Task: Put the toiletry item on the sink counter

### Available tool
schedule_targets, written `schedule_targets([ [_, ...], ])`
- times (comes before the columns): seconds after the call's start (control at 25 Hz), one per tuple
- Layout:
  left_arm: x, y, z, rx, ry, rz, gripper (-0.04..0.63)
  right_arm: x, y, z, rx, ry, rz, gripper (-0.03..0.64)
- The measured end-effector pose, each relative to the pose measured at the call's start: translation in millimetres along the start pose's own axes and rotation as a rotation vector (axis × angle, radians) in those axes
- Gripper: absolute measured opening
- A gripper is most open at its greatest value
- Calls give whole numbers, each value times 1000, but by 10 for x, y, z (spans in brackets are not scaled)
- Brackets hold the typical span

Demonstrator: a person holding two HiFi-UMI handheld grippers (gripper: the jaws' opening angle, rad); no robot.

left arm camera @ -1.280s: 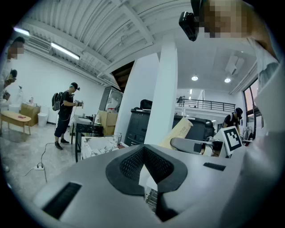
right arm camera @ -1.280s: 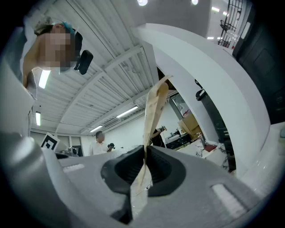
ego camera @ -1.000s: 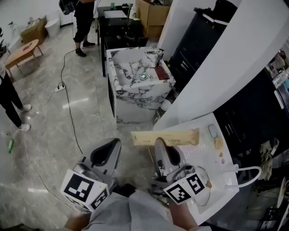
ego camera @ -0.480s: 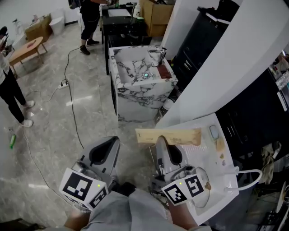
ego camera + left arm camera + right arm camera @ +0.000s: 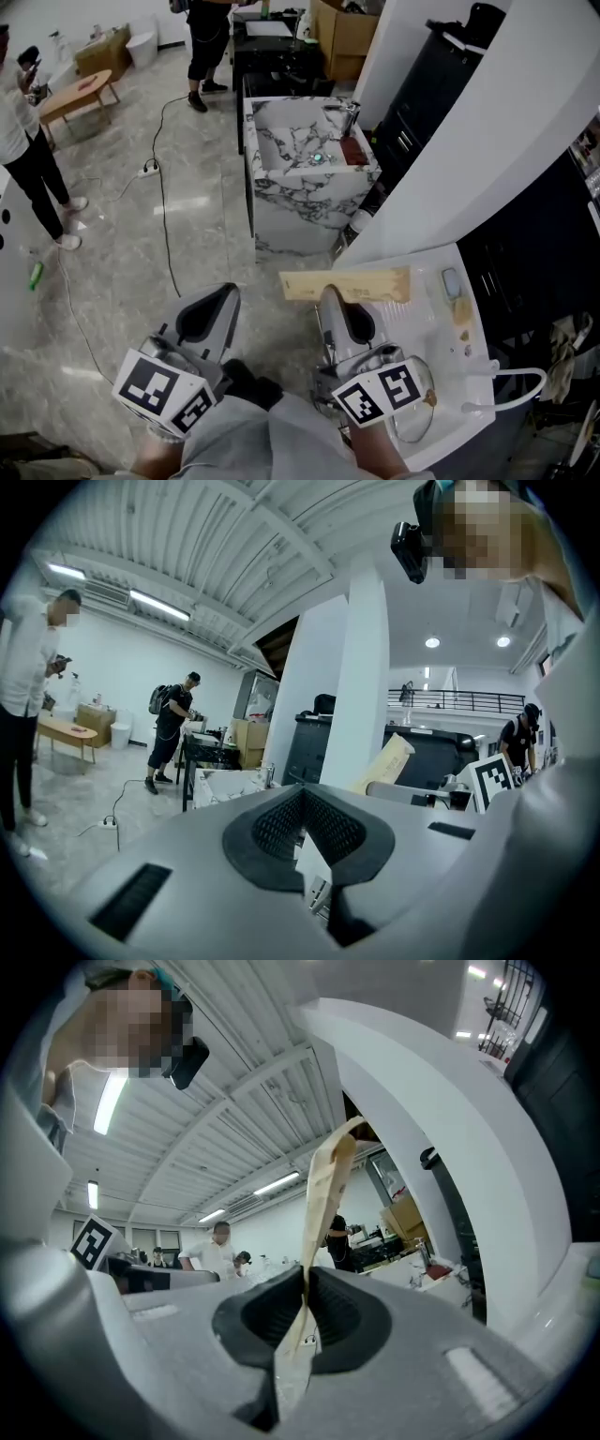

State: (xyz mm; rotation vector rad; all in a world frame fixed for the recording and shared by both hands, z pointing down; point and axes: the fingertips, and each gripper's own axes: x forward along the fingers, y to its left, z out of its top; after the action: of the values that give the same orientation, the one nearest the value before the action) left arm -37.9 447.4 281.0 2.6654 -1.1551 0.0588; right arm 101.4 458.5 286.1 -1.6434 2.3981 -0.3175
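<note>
The toiletry item is a flat tan packet, held crosswise over the near edge of the white counter. My right gripper is shut on it, gripping its lower edge. In the right gripper view the packet rises thin and edge-on from between the pads of the right gripper. My left gripper hangs over the floor to the left, apart from the packet. Its pads in the left gripper view meet at the tip of the left gripper with nothing between them.
A marble sink unit stands ahead on the grey floor. The white counter carries a clear bowl, small soap-like pieces and a white hose. A cable runs across the floor. People stand at the left and at the back.
The head view has drifted, so the marble unit sits further right in the picture. My left gripper has shifted a little left. The right gripper still holds the packet in the same place.
</note>
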Motion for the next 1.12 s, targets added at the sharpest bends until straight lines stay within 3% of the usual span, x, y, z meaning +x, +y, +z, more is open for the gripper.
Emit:
schedule_targets([
  [0.56,-150,517,147,-6,-58,139,5,484,118,-119,29,28,97,17],
  [1.12,-35,1842,450,-29,-73,170,5,1832,590,-259,28,52,143,17],
])
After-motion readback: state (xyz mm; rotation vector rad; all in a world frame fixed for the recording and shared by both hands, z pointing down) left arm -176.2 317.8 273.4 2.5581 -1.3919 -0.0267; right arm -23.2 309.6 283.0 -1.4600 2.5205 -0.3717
